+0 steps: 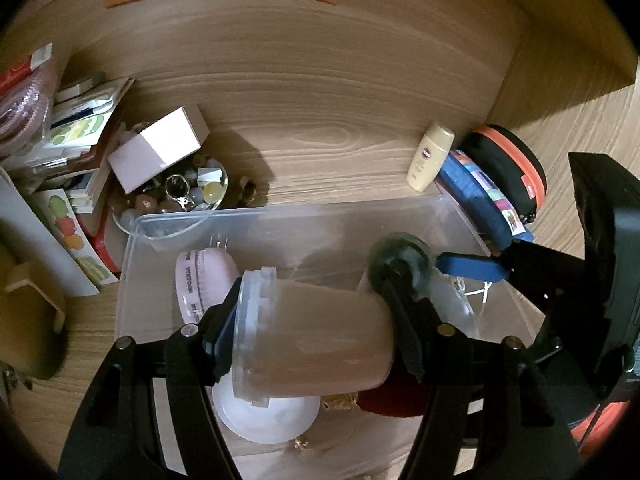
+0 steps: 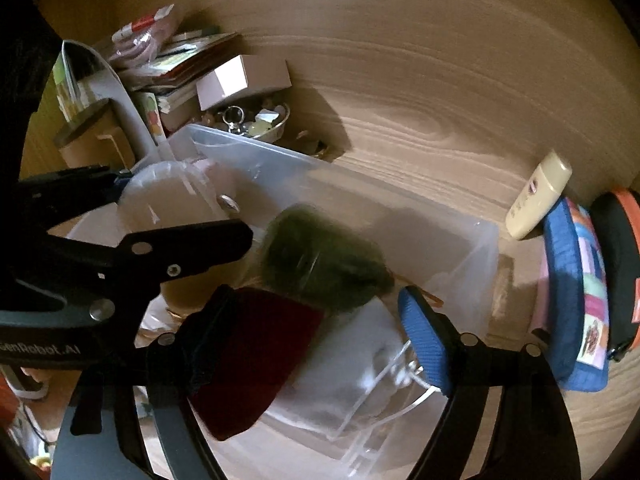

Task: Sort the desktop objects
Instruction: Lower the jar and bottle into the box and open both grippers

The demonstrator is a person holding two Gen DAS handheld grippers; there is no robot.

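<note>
My left gripper (image 1: 308,332) is shut on a translucent plastic jar (image 1: 316,340), lying sideways between the pads above a clear plastic bin (image 1: 168,224). In the bin lie a pink round pouch (image 1: 200,284), a white lid (image 1: 264,416) and a dark red pouch (image 2: 256,360). My right gripper (image 2: 316,344) is open above the bin's right part; a dark green round object (image 2: 320,264), blurred, is just beyond its fingertips and touches neither pad. The left gripper with the jar (image 2: 168,200) shows at the left of the right wrist view.
A cream bottle (image 1: 430,156), a blue pouch (image 1: 476,196) and a black-orange case (image 1: 508,168) stand right of the bin. A bowl of trinkets (image 1: 180,192), a white box (image 1: 160,148) and stacked booklets (image 1: 76,132) crowd the left. A clear acrylic stand (image 2: 384,392) is in the bin.
</note>
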